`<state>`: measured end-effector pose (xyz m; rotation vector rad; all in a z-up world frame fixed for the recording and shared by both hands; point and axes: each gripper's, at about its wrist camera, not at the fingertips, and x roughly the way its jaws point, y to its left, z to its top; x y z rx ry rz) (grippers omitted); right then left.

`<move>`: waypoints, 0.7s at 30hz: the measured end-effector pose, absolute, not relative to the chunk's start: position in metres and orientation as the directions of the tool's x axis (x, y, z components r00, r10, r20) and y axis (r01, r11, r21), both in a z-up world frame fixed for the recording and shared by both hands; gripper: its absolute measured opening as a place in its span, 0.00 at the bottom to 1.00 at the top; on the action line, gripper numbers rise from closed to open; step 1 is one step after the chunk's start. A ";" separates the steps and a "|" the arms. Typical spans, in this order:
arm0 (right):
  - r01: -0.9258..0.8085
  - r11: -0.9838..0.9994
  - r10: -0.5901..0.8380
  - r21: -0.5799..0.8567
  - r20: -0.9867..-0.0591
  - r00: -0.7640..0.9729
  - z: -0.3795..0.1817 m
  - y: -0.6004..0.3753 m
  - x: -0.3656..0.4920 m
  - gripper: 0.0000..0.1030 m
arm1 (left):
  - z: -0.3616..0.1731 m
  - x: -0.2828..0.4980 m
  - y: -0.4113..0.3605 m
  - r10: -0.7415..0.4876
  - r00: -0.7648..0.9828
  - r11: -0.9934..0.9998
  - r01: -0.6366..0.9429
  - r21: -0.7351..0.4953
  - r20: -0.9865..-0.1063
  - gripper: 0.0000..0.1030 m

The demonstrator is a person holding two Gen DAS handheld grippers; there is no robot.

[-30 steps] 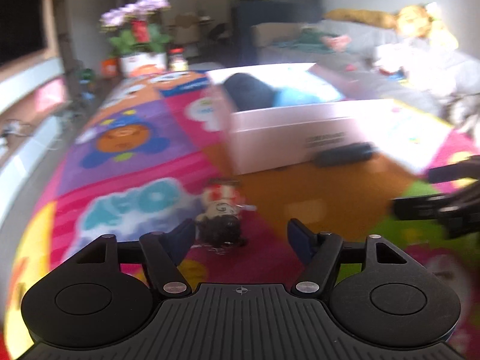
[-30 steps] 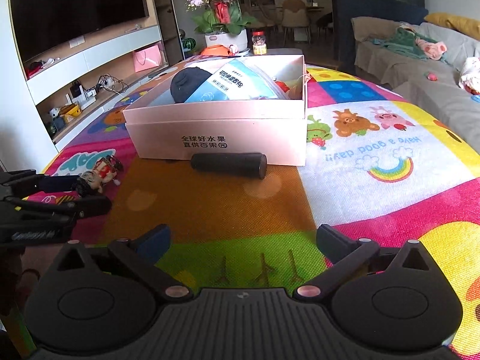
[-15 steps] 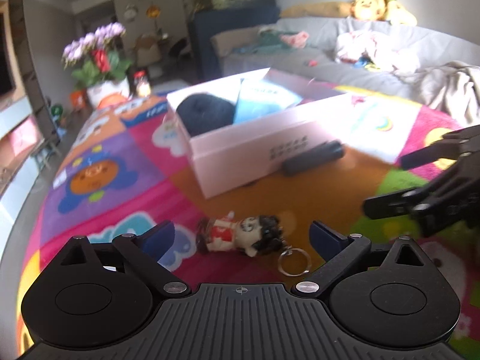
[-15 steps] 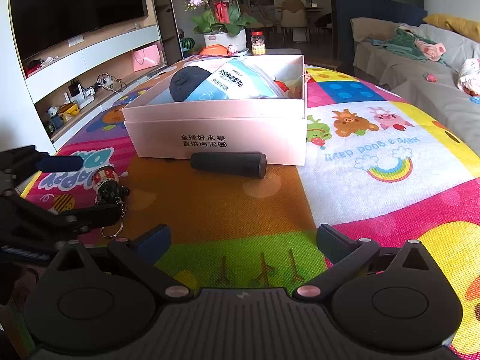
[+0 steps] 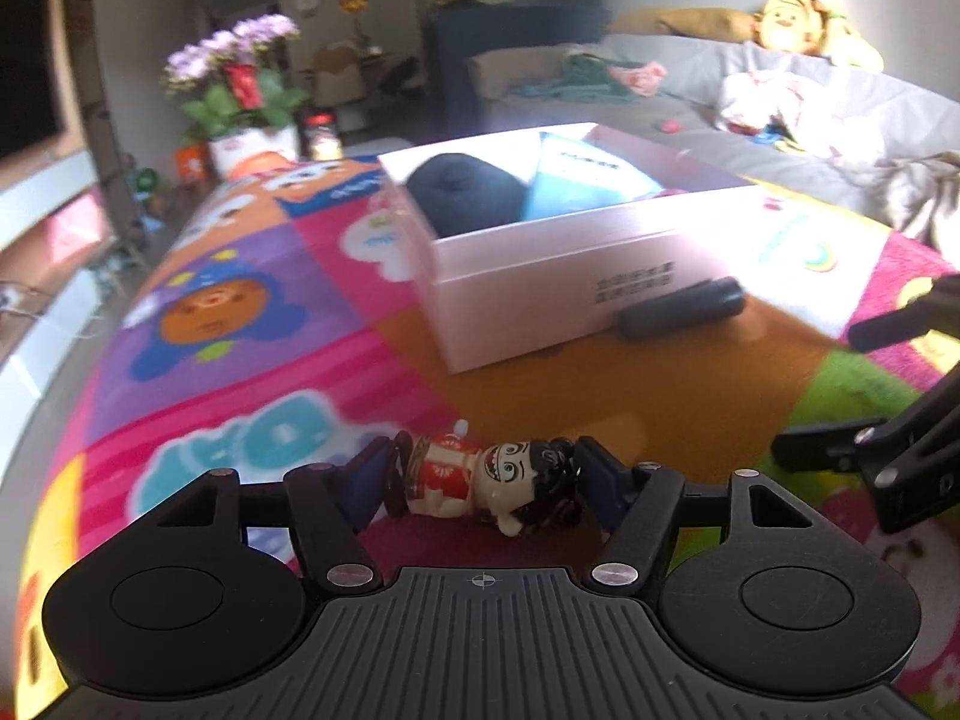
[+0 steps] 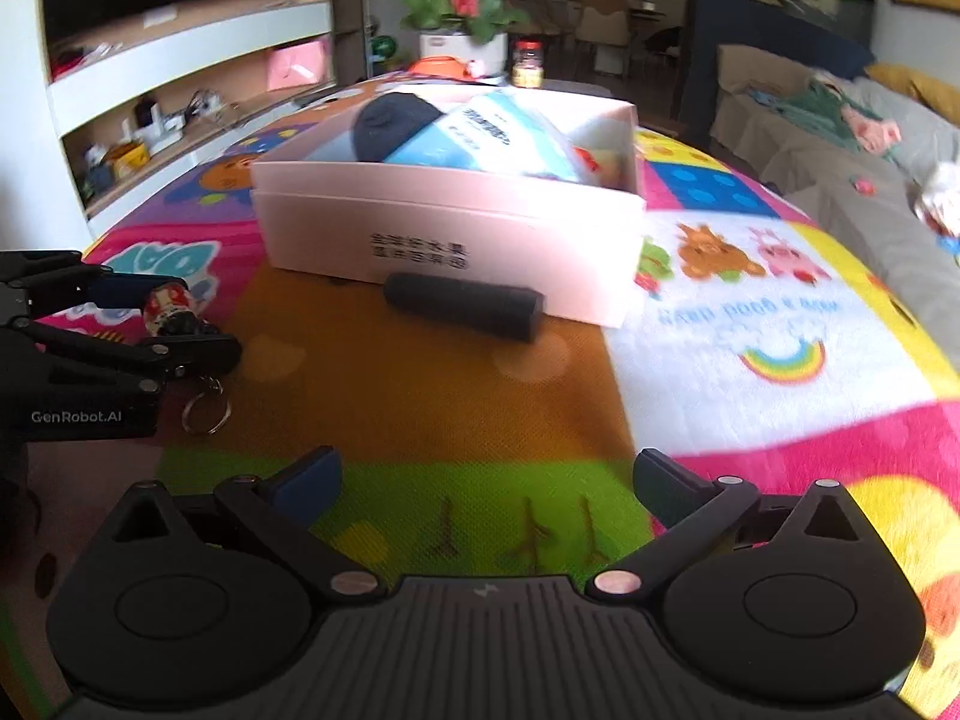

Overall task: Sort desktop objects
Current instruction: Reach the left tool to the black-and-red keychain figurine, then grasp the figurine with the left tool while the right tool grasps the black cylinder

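Note:
A small doll keychain [image 5: 480, 480] in a red outfit lies sideways between the pads of my left gripper [image 5: 483, 483]. Its jaws are closing, and the pads touch the doll's feet and head. In the right wrist view the doll [image 6: 171, 312] sits in the left gripper [image 6: 192, 321] with its key ring [image 6: 207, 414] trailing below. A pink box [image 6: 450, 228] holds a dark cap and a blue packet. A black cylinder [image 6: 465, 303] lies against the box's front wall. My right gripper [image 6: 483, 468] stands open above the mat with nothing in it.
The colourful play mat [image 6: 420, 396] covers the whole surface. A flower pot [image 6: 462, 18] and a jar [image 6: 528, 63] stand at its far end. A grey sofa [image 5: 780, 120] with a plush toy [image 5: 798, 18] is on one side. A TV shelf [image 6: 180, 60] is on the other.
The left gripper's jaws opened wide around the doll, then narrowed onto it. The doll now lies crosswise between the pads. The right gripper stayed open and rolled a little.

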<state>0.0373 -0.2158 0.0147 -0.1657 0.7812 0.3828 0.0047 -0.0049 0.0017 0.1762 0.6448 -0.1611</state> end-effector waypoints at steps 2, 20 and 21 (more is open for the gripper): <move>-0.400 0.916 0.285 -0.004 -0.695 0.660 0.021 -0.209 0.039 1.00 | 0.003 -0.001 0.003 -0.077 0.796 0.980 0.170 0.100 -0.600 0.69; -0.218 0.976 0.148 -0.007 -0.712 0.687 0.019 -0.164 0.098 0.74 | 0.009 -0.014 0.013 -0.100 0.830 0.988 0.149 0.045 -0.549 0.94; -0.225 0.974 0.156 -0.003 -0.711 0.686 0.020 -0.167 0.094 0.74 | 0.009 -0.013 0.014 -0.103 0.827 0.987 0.153 0.044 -0.553 0.94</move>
